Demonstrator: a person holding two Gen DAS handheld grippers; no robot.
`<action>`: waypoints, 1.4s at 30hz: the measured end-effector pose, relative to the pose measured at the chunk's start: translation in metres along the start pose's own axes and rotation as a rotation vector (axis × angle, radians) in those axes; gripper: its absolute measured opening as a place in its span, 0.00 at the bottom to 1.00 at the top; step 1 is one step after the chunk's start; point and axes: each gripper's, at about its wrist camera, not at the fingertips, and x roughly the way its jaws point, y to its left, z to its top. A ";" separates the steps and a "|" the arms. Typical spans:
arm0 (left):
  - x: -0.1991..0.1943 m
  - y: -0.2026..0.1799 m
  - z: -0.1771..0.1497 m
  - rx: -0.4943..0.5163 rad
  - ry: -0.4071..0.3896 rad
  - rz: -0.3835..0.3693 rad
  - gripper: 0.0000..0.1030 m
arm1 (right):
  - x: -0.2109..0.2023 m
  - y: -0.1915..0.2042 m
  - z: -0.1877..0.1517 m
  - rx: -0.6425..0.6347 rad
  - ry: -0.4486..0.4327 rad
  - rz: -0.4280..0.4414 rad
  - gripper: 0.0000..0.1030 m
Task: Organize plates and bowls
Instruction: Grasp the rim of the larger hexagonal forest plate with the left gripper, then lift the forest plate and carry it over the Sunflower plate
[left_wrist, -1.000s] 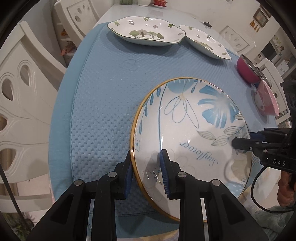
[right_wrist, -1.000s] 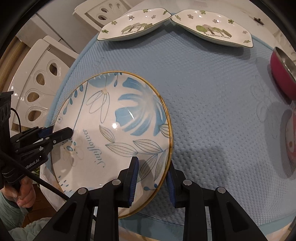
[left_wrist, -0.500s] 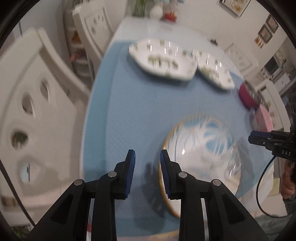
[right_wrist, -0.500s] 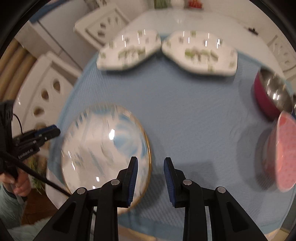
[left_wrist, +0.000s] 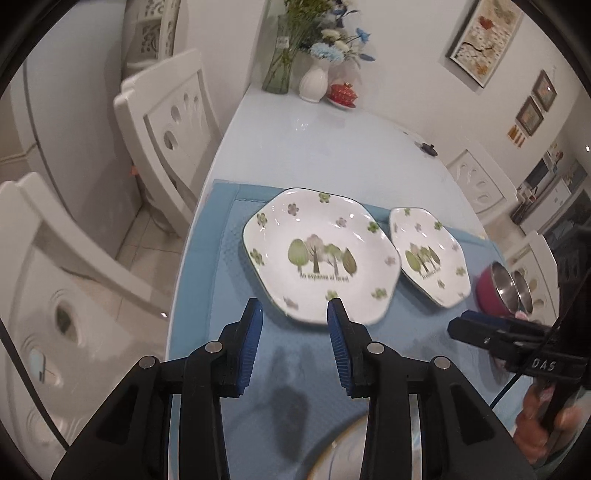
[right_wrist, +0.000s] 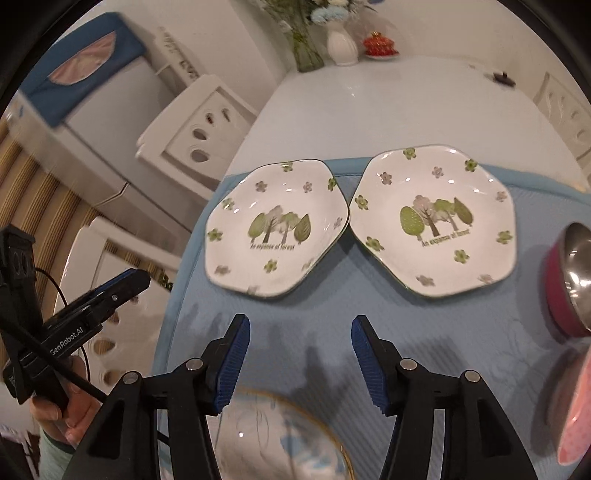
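Note:
Two white eight-sided plates with green tree prints lie side by side on the blue mat (left_wrist: 218, 280): the left plate (left_wrist: 321, 254) (right_wrist: 277, 229) and the right plate (left_wrist: 430, 254) (right_wrist: 436, 221). The gold-rimmed blue-flower plate (right_wrist: 280, 439) (left_wrist: 343, 458) lies flat below both grippers, largely hidden by their bodies. My left gripper (left_wrist: 294, 314) (right_wrist: 122, 288) hovers over the mat just short of the left plate; its jaws are opening with nothing between them. My right gripper (right_wrist: 301, 328) (left_wrist: 480, 328) hangs above the mat before the two plates, jaws opening wide and empty.
A red bowl with a steel lining (right_wrist: 565, 288) (left_wrist: 498, 291) and a pink bowl (right_wrist: 576, 417) sit at the mat's right edge. White chairs (left_wrist: 166, 125) stand left of the table. Vases with flowers (left_wrist: 314, 81) stand at the far end.
Both grippers let go of the blue-flower plate's rim, rose and moved toward the two tree plates. Their jaws have spread wider, the right one most.

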 end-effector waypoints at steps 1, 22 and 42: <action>0.007 0.002 0.004 -0.006 0.004 -0.001 0.33 | 0.006 -0.001 0.004 0.007 0.004 -0.002 0.54; 0.115 0.040 0.035 -0.107 0.136 -0.062 0.32 | 0.104 -0.012 0.043 0.035 0.100 0.028 0.52; 0.117 0.014 0.032 0.124 0.079 0.011 0.29 | 0.110 -0.004 0.039 -0.098 0.046 -0.044 0.33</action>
